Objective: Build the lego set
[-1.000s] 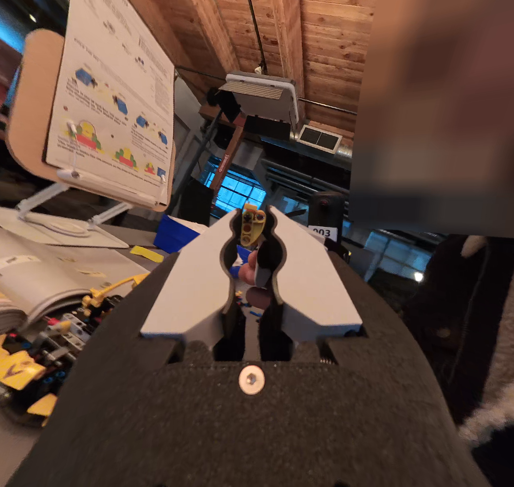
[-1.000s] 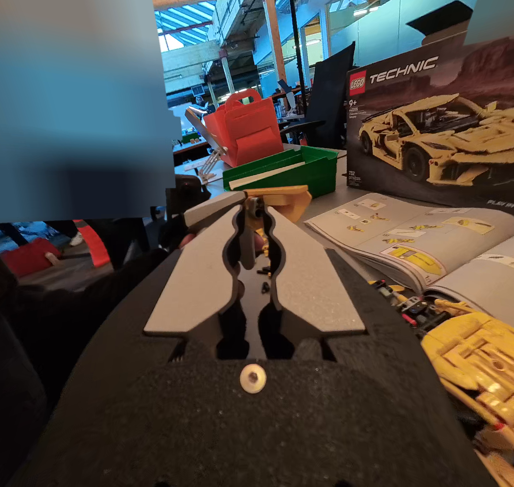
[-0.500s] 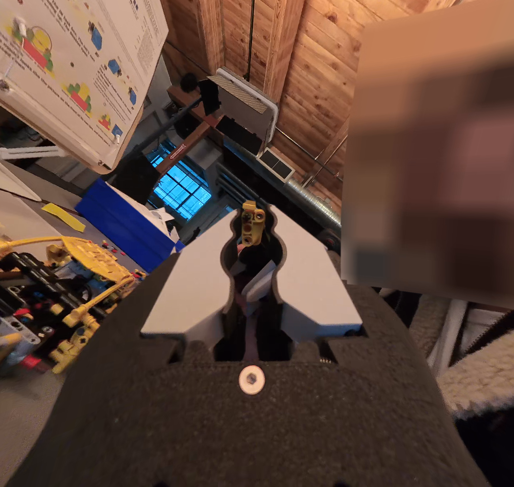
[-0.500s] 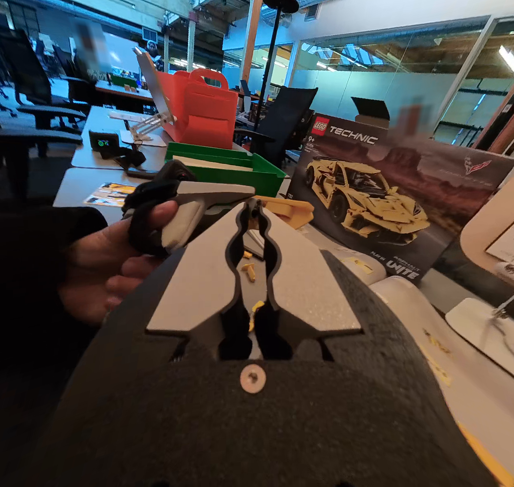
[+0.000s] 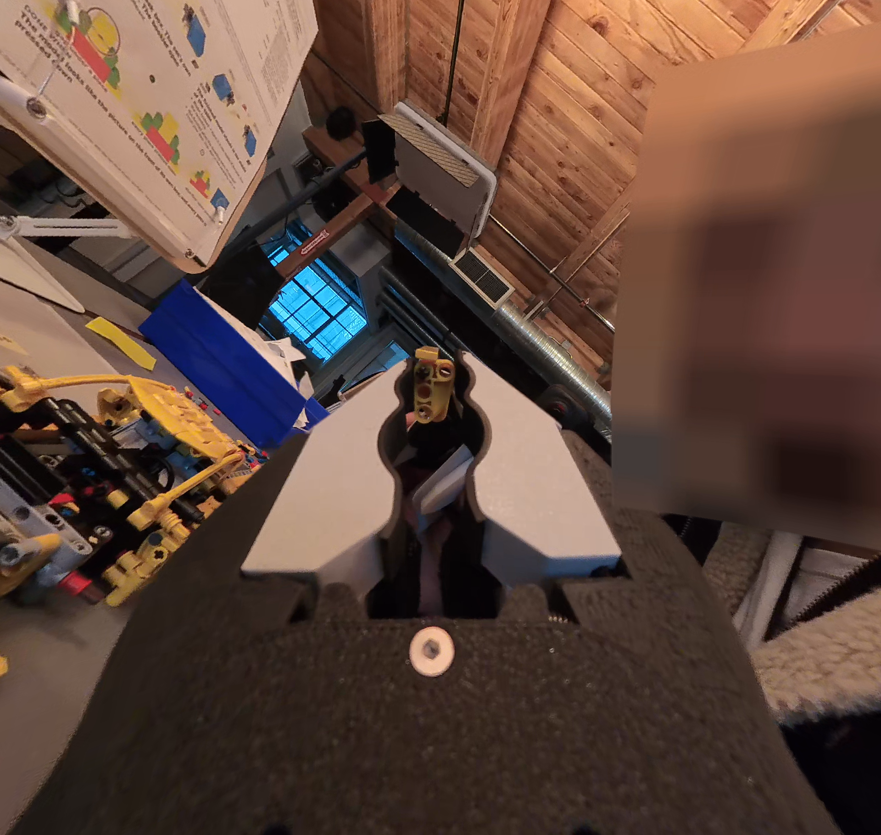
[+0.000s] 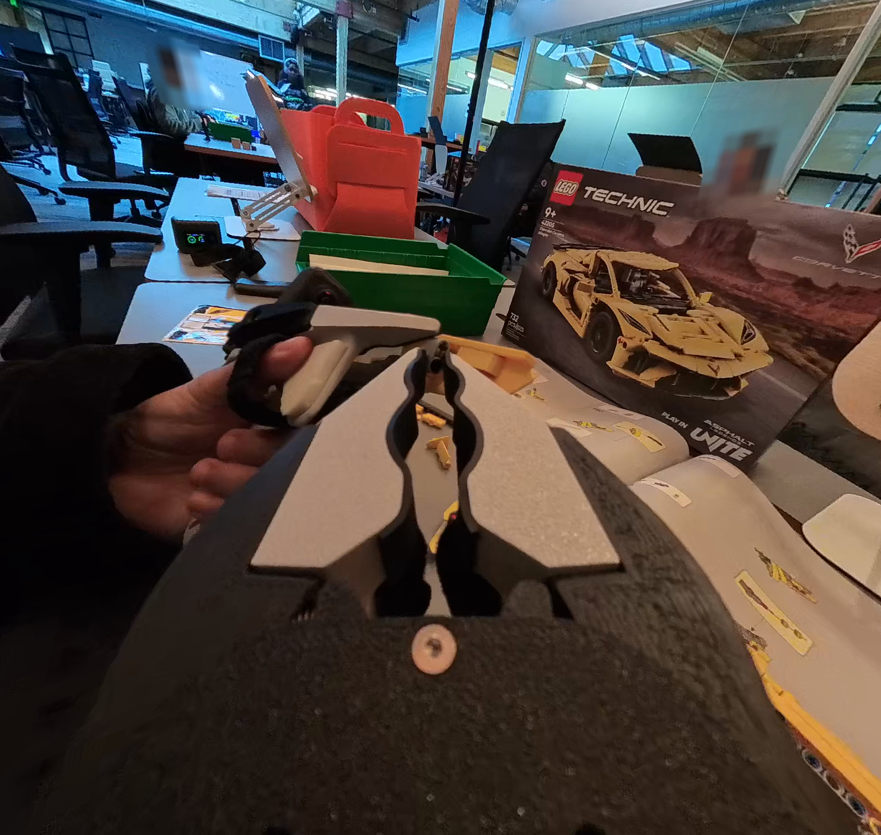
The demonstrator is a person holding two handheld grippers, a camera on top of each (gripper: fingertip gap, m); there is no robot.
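I held a small yellow beam (image 5: 431, 391) pinched in my left gripper (image 5: 433, 385); my right gripper (image 6: 436, 359) nipped a dark pin (image 6: 436, 367). Next, seat them into the chassis (image 5: 119, 468) at nine o'clock.

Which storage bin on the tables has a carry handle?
The red bin, behind the green bin. The green one and the blue bin are open trays with no handle showing.

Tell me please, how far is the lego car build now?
Partly done: a black and yellow chassis stands on the table. In hand: the left gripper pinches a small yellow piece, and the right gripper meets it at the tips. Left: loose yellow pieces lie beside the open instruction book.
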